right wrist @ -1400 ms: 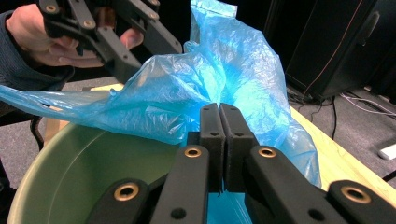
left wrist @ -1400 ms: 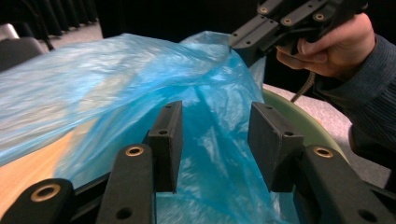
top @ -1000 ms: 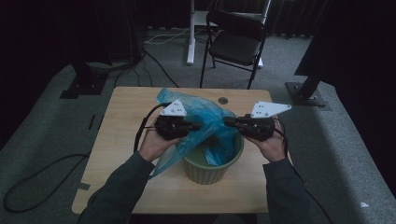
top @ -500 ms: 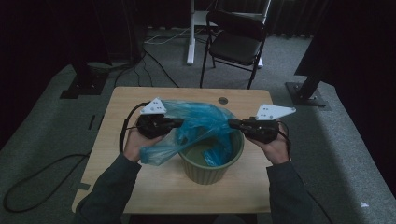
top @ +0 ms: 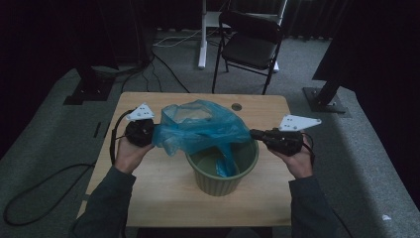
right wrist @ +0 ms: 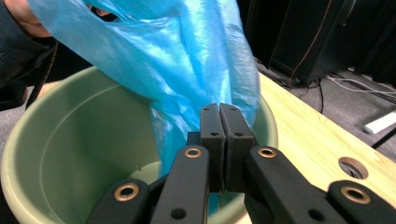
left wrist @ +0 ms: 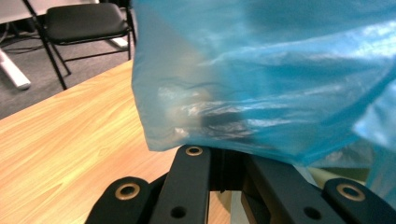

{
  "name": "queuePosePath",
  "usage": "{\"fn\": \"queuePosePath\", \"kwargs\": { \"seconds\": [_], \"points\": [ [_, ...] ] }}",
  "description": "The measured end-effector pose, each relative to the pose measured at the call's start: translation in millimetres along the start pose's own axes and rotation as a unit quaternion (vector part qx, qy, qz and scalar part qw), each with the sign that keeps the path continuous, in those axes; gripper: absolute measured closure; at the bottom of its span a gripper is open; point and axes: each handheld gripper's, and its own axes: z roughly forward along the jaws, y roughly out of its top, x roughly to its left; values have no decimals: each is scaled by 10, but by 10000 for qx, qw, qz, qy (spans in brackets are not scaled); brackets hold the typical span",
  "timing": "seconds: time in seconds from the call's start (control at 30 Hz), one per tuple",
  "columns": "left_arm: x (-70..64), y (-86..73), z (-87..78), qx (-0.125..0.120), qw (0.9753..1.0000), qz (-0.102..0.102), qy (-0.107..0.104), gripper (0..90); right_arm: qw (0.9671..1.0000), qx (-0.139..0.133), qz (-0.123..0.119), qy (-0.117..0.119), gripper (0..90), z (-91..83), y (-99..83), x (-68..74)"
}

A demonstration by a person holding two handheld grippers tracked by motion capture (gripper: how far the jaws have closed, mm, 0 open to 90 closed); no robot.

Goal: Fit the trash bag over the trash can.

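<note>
A thin blue plastic bag [top: 198,129] is stretched between my two grippers above a green bucket [top: 223,173] that stands mid-table. Part of the bag hangs down into the bucket. My left gripper [top: 152,134] is shut on the bag's left edge, out past the bucket's rim. In the left gripper view the bag [left wrist: 261,70] drapes over the jaw tips and hides them. My right gripper [right wrist: 219,135] is shut on the bag's other edge over the bucket's [right wrist: 70,140] right rim. The high view shows it [top: 253,133] there too.
The wooden table [top: 163,198] has a small round hole [top: 236,106] near its far edge. A black folding chair [top: 250,47] stands behind the table. Dark stand bases sit on the floor at left [top: 86,89] and right [top: 324,96], and cables [top: 168,64] run between them.
My left gripper has swung out to the left with the bag's edge and my right gripper has shifted a little right. The bag now spreads wider over the bucket.
</note>
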Motion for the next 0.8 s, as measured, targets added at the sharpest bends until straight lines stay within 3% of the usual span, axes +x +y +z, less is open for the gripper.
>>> {"fn": "queuePosePath", "kwargs": {
  "seconds": [0.2,0.37,0.6,0.8],
  "points": [
    [44,-18,-40,-40,9999,-35,92,897,9999,-6,67,-80,891,-66,-53,-31],
    [-19,22,-31,-71,9999,94,32,897,10000,-55,57,-47,875,-74,-38,-24],
    [-74,60,-4,-44,9998,206,2,897,9997,-212,-113,38,761,-36,119,51],
    [-90,64,2,-32,9997,245,-18,896,9995,-313,-94,50,696,-37,167,56]
  ]
}}
